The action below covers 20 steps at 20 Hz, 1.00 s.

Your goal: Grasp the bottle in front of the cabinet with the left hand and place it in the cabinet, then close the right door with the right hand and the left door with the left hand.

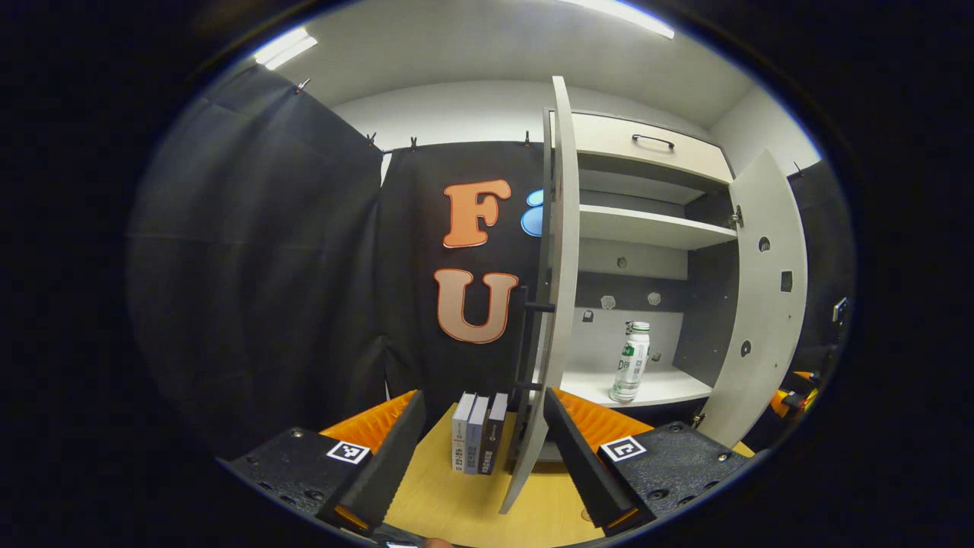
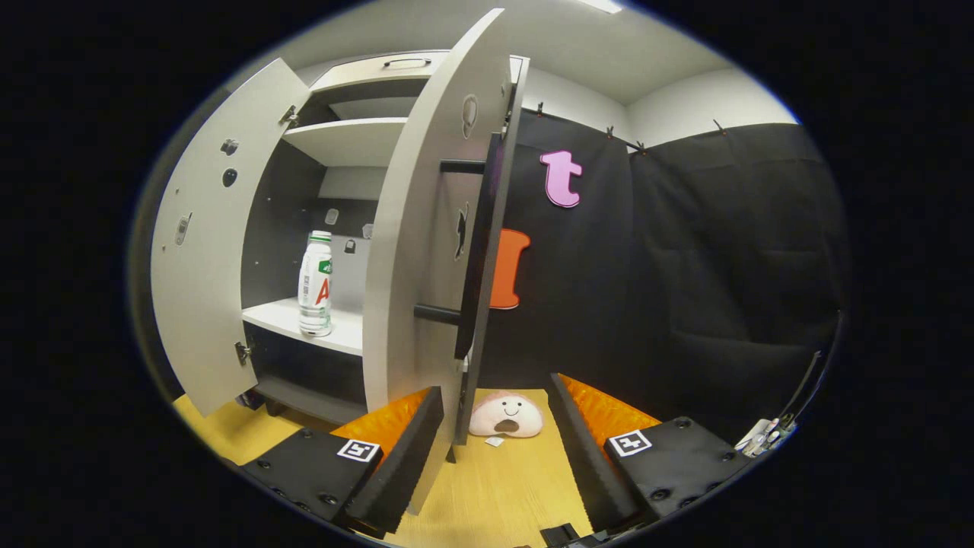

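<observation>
Bottle stands upright inside the cabinet, on its lower shelf, with nothing else on that shelf. The shelf above it is bare, and a drawer with a dark handle sits at the cabinet's top.

Both cabinet doors hang open. In the left gripper view, the left door is seen nearly edge-on, just in front of the left claw, whose fingers are spread apart and hold nothing. The right door swings out on the cabinet's far side. Three small books stand upright on the wooden worktop, beside the cabinet's left door.

In the right gripper view, the bottle again shows on the cabinet's lower shelf. The right door is close before the right claw, which is also spread wide and empty. A plush toy lies on the worktop, beside the cabinet.
</observation>
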{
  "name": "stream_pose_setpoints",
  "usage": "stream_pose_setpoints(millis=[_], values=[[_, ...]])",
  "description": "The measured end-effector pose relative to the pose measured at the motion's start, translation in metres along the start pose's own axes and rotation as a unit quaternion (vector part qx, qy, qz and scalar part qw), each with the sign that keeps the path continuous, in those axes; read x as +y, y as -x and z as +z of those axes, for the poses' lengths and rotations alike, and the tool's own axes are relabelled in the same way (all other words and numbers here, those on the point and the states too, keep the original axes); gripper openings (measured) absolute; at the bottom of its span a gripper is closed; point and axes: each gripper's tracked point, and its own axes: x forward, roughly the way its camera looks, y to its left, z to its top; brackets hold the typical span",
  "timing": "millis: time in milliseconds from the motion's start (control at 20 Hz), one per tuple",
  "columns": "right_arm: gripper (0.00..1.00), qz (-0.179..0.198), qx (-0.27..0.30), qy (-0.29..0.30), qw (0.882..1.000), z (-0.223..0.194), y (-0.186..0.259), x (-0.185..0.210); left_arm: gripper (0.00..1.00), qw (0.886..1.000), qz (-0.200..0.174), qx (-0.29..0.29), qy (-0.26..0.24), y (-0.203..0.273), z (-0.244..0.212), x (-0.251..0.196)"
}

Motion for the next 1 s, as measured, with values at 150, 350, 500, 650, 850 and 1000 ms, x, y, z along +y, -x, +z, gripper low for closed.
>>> stream_pose_setpoints(millis=[150, 350, 500, 650, 850, 1000], values=[[0.93, 0.02, -0.002, -0.004, 1.0, 0.003, -0.008, 0.022, 0.95, 1.0, 0.016, 0.002, -0.008, 0.001, -0.003, 0.015], [0.91, 0.052, 0.005, -0.007, 0.999, 0.001, -0.015, 0.055, 0.95, 1.0, 0.026, 0.004, -0.008, -0.001, -0.007, 0.027], [0.93, 0.081, 0.002, 0.007, 0.997, 0.002, -0.022, 0.085, 0.95, 1.0, 0.028, 0.009, -0.008, -0.003, -0.012, 0.032], [0.94, 0.114, 0.0, 0.01, 0.993, 0.005, -0.027, 0.115, 0.95, 0.999, 0.031, 0.012, 0.004, -0.004, -0.018, 0.037], [0.94, 0.124, -0.005, 0.001, 0.992, 0.015, -0.026, 0.13, 0.93, 0.999, 0.043, 0.018, -0.009, -0.008, -0.026, 0.047], [0.98, 0.12, -0.009, 0.001, 0.993, 0.023, -0.022, 0.126, 0.95, 0.999, 0.045, 0.023, -0.009, -0.013, -0.035, 0.052]])
